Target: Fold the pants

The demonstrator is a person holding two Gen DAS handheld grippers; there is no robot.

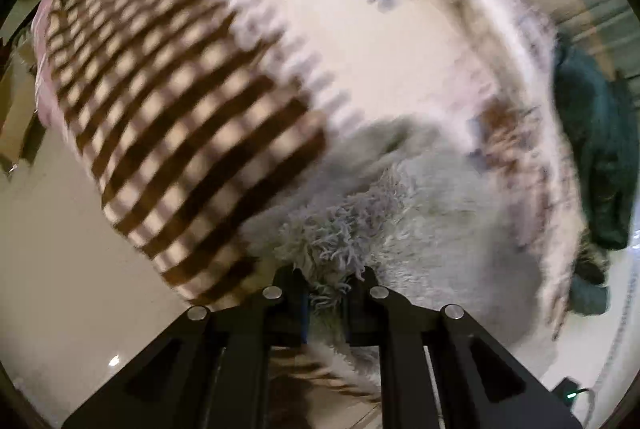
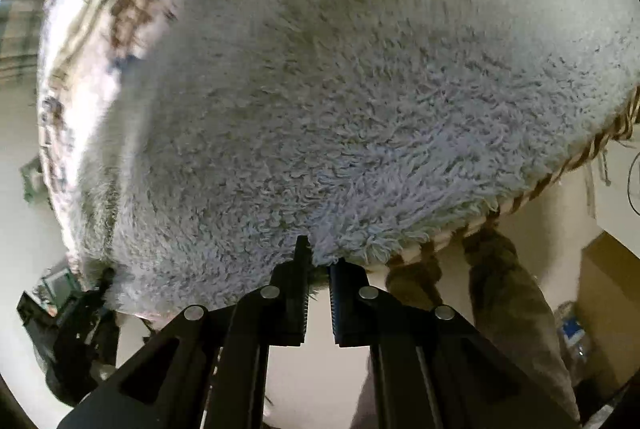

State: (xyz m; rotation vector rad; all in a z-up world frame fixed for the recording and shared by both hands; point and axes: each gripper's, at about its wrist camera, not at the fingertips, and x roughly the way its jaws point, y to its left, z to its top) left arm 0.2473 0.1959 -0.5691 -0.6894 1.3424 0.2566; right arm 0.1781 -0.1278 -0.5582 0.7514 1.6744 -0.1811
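In the left wrist view, the left claw (image 1: 325, 283) sat closed on the pants (image 1: 344, 241), a tuft of their shaggy grey-white fleece lining bunched between the two black fingers. Just beyond the fingertips the fleece spread out, and to its left the brown-and-cream checked outer face of the same garment (image 1: 180, 117) stretched away, blurred. Under and past the pants lay a white rug (image 1: 372, 41) with brown and blue patches, also blurred. A dark green cloth (image 1: 596, 149) lay at the rug's far right edge, and pale floor (image 1: 52, 249) showed at lower left.

In the right wrist view, the right claw (image 2: 318, 269) was pinched on the near edge of the fleece lining, its toothed pads drawn close at the tips with the fabric caught there and a narrow gap behind them. The fleece (image 2: 340, 89) filled most of that view, held up off the floor. Along its right margin ran the checked outer edge (image 2: 560, 177). The person's legs in olive trousers (image 2: 508, 293) stood below it on the right. Farther off at upper left, the patterned rug (image 2: 92, 13) showed again.
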